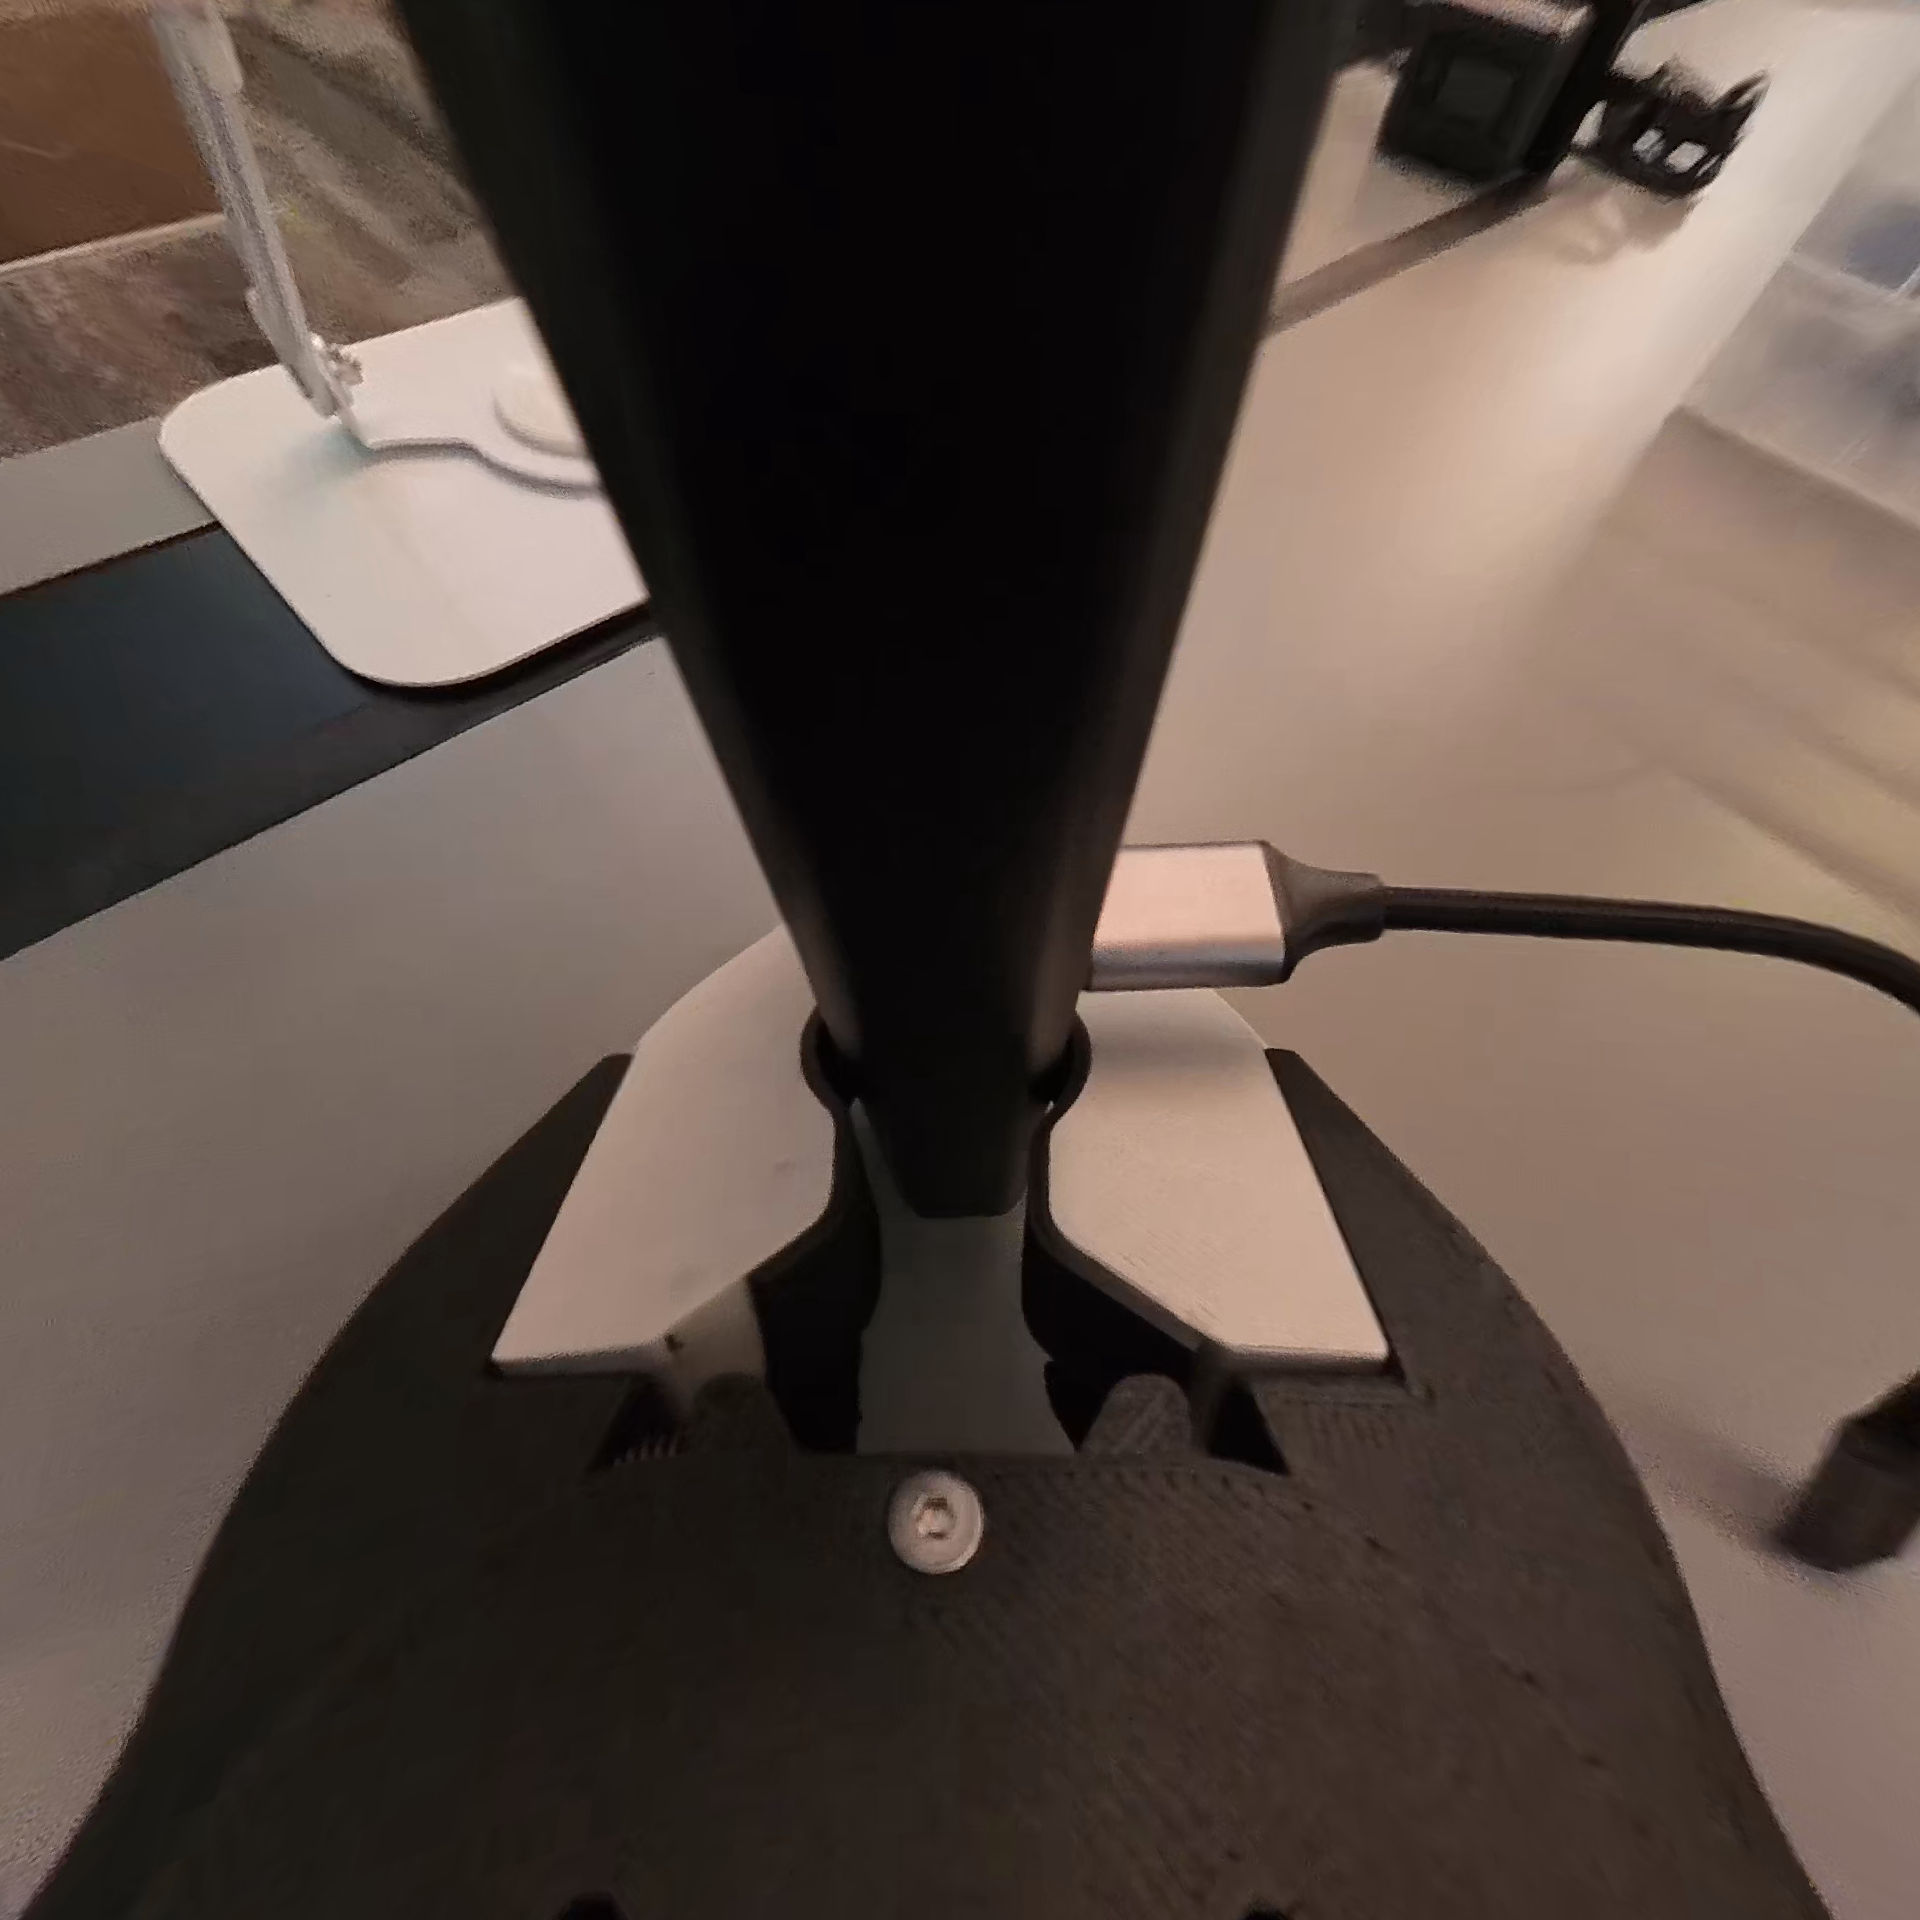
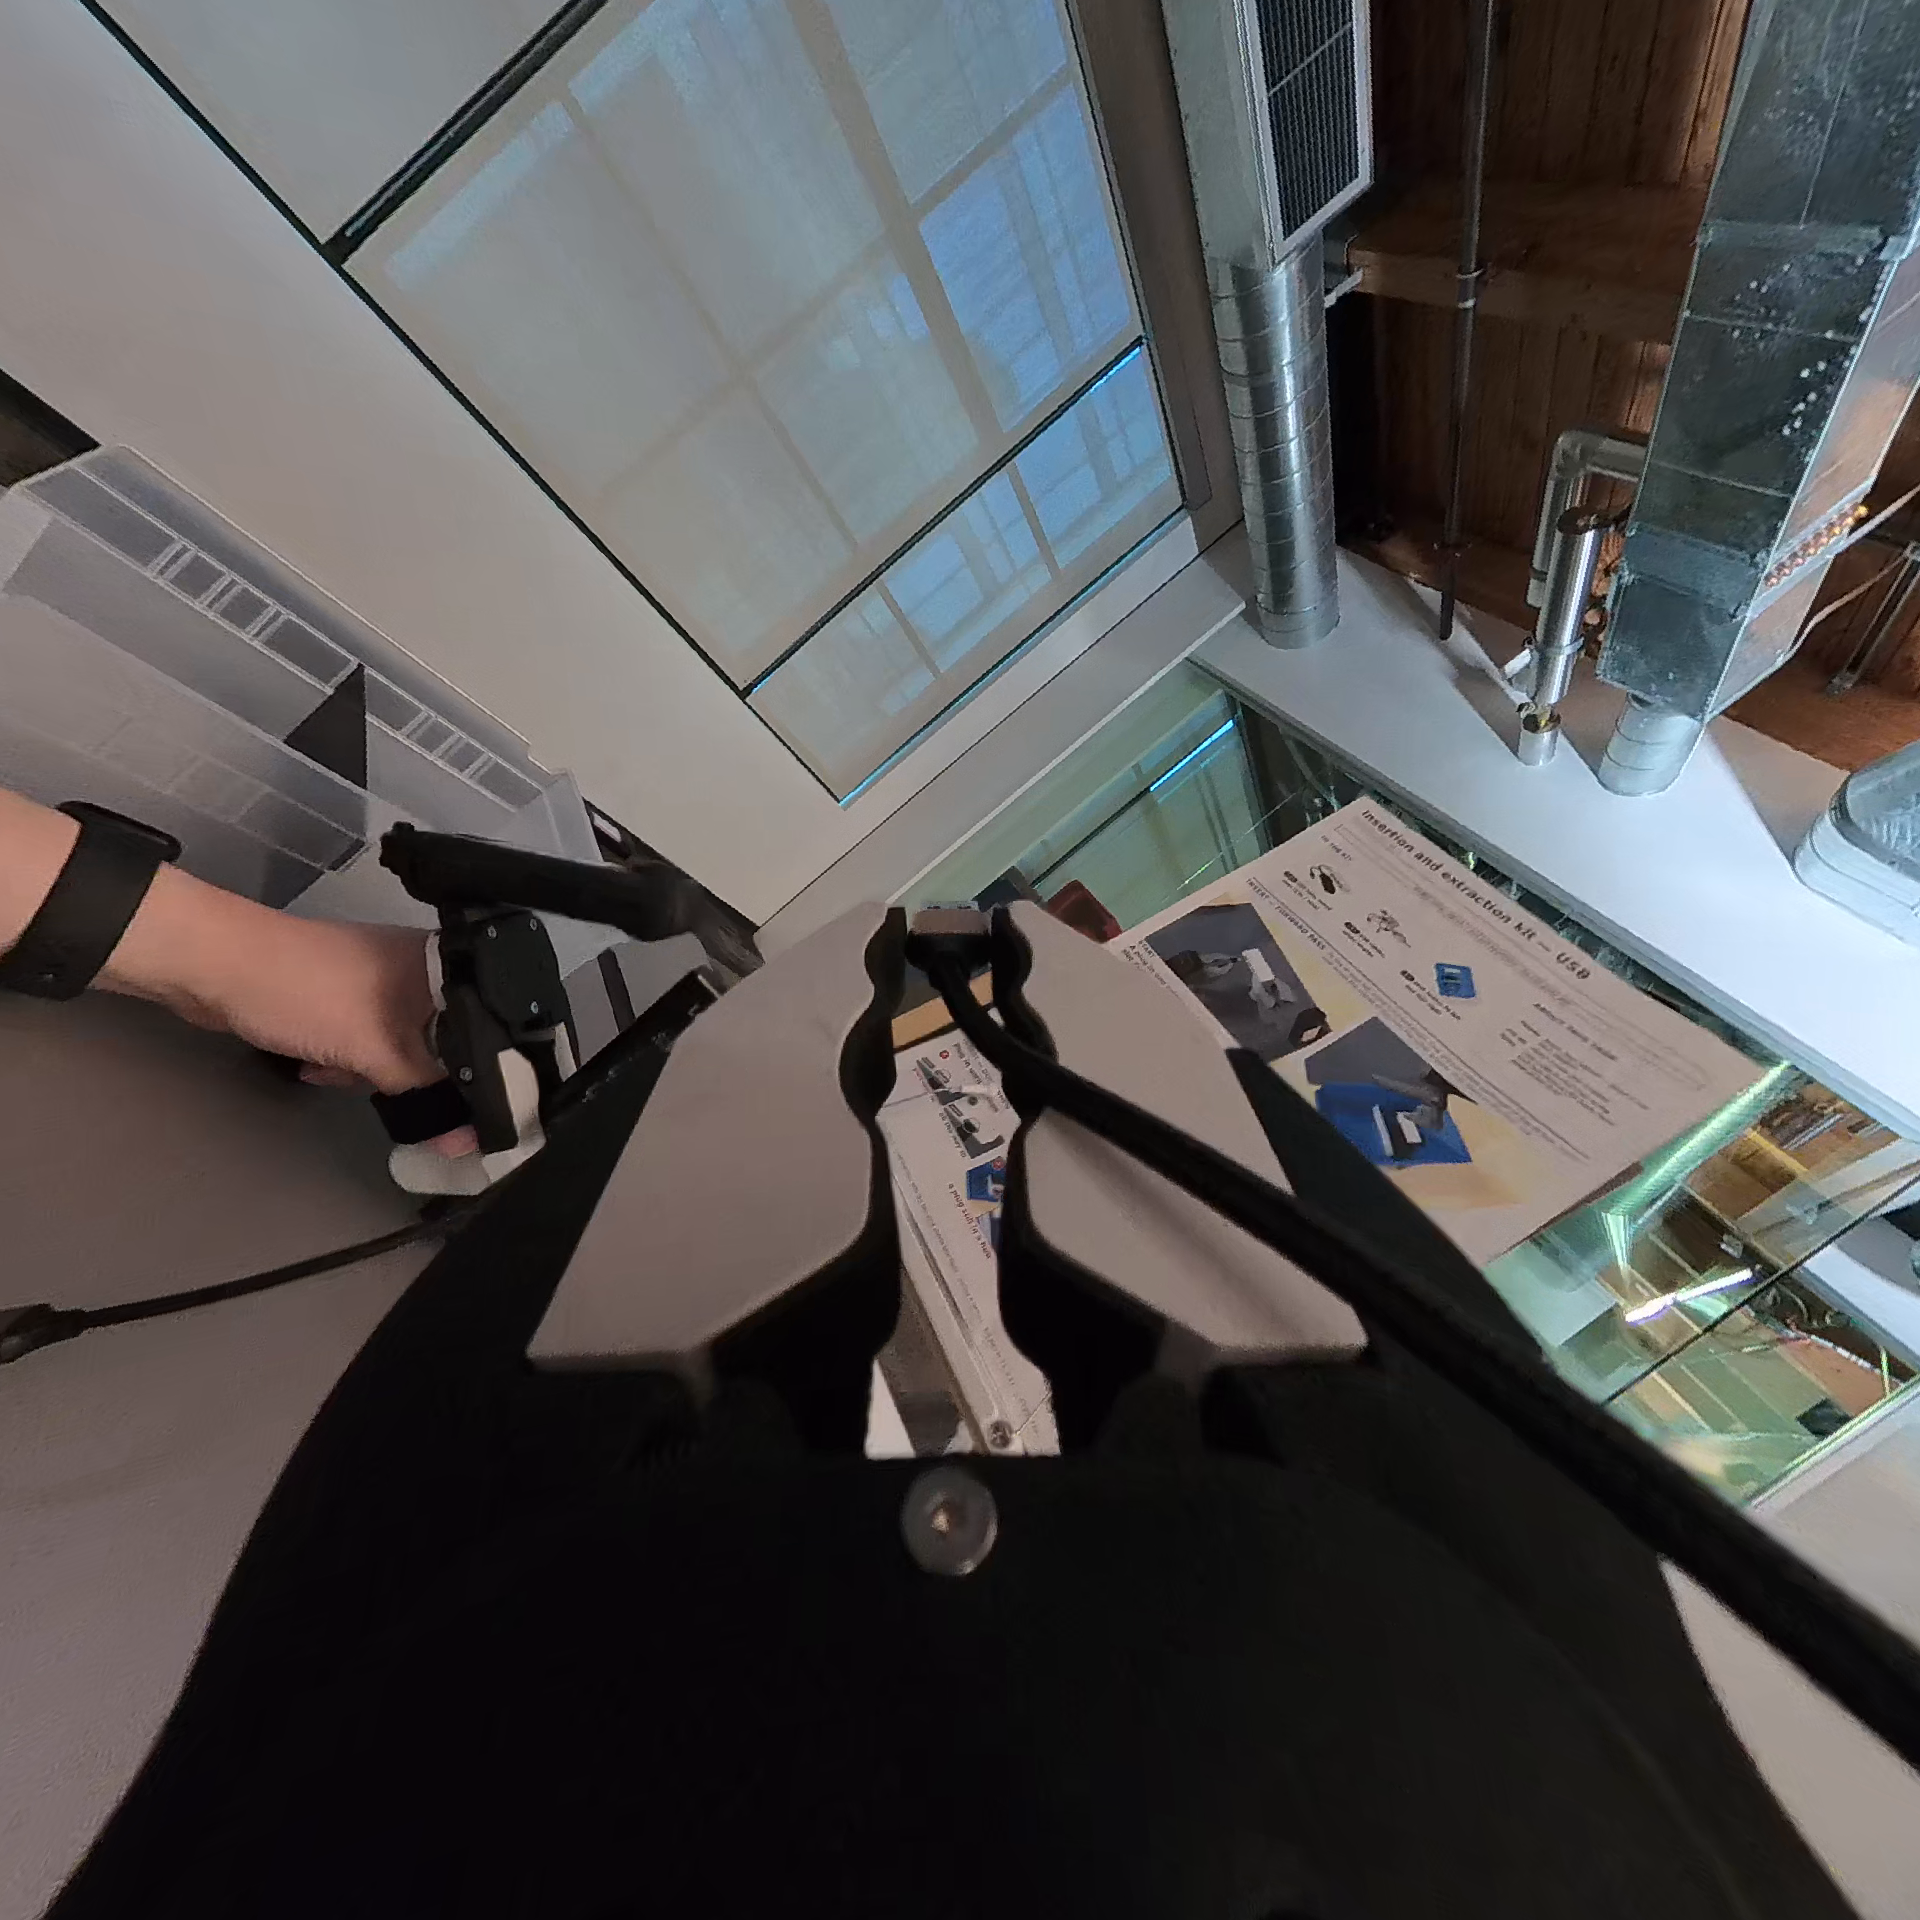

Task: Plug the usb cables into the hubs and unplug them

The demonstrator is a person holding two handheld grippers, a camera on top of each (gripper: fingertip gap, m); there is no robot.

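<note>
1. Left gripper (image 1: 943,1049): fingers closed tight around a tall black hub (image 1: 883,520) that stands up between them & fills the middle of the left wrist view. Its narrow lower end sits clamped in the round notch at the fingertips.
2. A silver USB plug (image 1: 1195,920) w/ black cable (image 1: 1621,920) sticks out of the hub's right side, just above the left gripper's right finger. The cable runs right & curves down out of frame.
3. Below the hub: a grey table (image 1: 312,1091). Back left there's a white stand base (image 1: 416,540) w/ a thin upright post; a dark mat lies beside it.
4. Far right, top of the left wrist view: black blurry gear (image 1: 1475,94) on the table, can't tell what it is. Another dark blurred end shows at lower right edge.
5. Right gripper (image 2: 943,940): closed on a second USB plug (image 2: 945,923), metal tip poking out past the fingertips. Its black cord (image 2: 1351,1247) trails back over the right finger toward lower right.
6. Right gripper is tilted up; the plug is held in the air, apart from the hub.
7. In the right wrist view, a person's hand (image 2: 343,997) w/ a black wristband holds the left gripper at the left side, over the table.
8. Behind the plug: a printed sheet (image 2: 1455,1039) w/ pics, plus a window & metal ducts farther off.
</note>
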